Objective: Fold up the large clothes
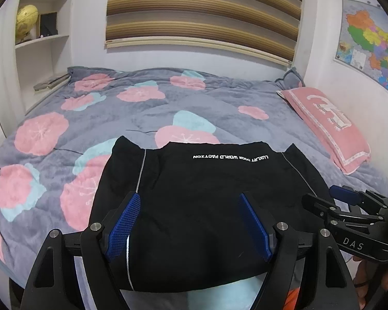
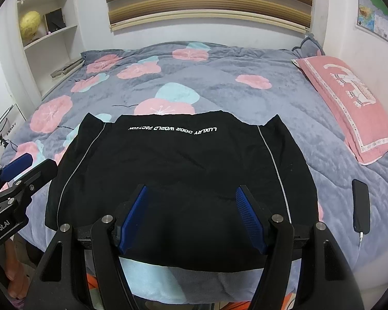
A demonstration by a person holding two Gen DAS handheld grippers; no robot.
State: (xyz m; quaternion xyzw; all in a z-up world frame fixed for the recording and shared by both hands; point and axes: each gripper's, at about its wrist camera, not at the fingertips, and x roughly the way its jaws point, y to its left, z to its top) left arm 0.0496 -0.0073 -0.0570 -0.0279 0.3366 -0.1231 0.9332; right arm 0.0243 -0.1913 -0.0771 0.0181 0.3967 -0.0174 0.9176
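Observation:
A black garment (image 1: 207, 201) with white lettering and thin grey side stripes lies folded flat at the near edge of the bed; it also shows in the right wrist view (image 2: 183, 170). My left gripper (image 1: 190, 201) is open and empty, held just above the garment's near left part. My right gripper (image 2: 192, 193) is open and empty above the garment's near middle. The right gripper also shows at the right of the left wrist view (image 1: 344, 201). The left gripper shows at the left edge of the right wrist view (image 2: 20, 170).
The bed is covered by a grey quilt (image 1: 147, 113) with pink flowers. A pink pillow (image 2: 349, 106) lies at the right. A black phone (image 2: 361, 206) on a cable lies right of the garment. White shelves (image 1: 41, 41) stand at the far left.

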